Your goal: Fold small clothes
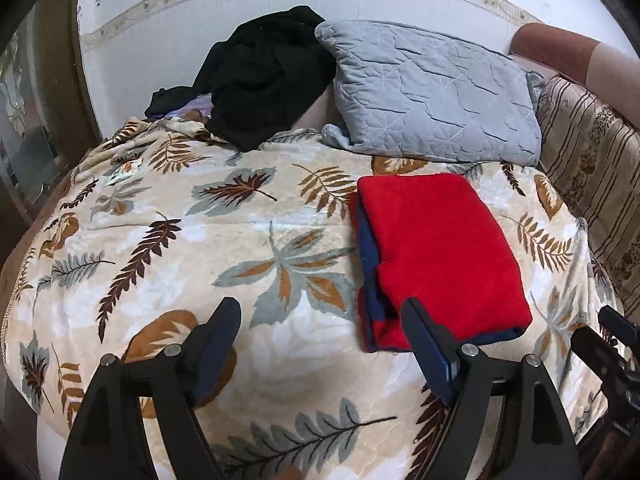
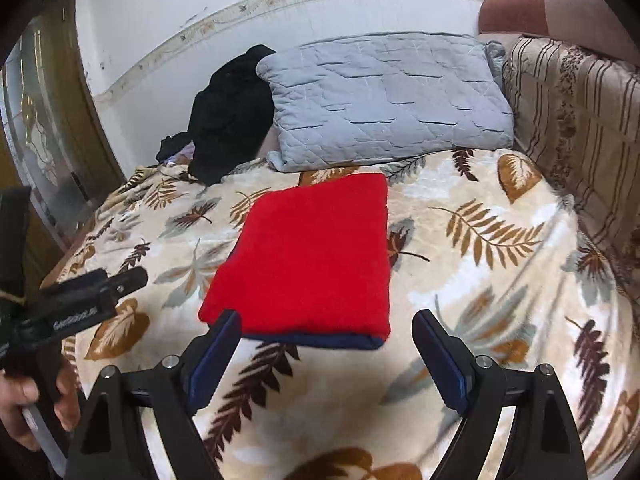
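The folded red garment [image 1: 436, 248], with a navy layer showing along its near and left edges, lies flat on the leaf-print blanket [image 1: 240, 240] just in front of a grey quilted pillow [image 1: 432, 92], with a black heap of clothes [image 1: 264, 80] off to the left by the wall. The left gripper [image 1: 320, 320] and right gripper [image 2: 326, 332] both stand with jaws apart and nothing between them, clear of the cloth. Only the right wrist view shows the person's hand [image 2: 36, 404] on the left tool's handle; the left view catches just a corner of the right tool.
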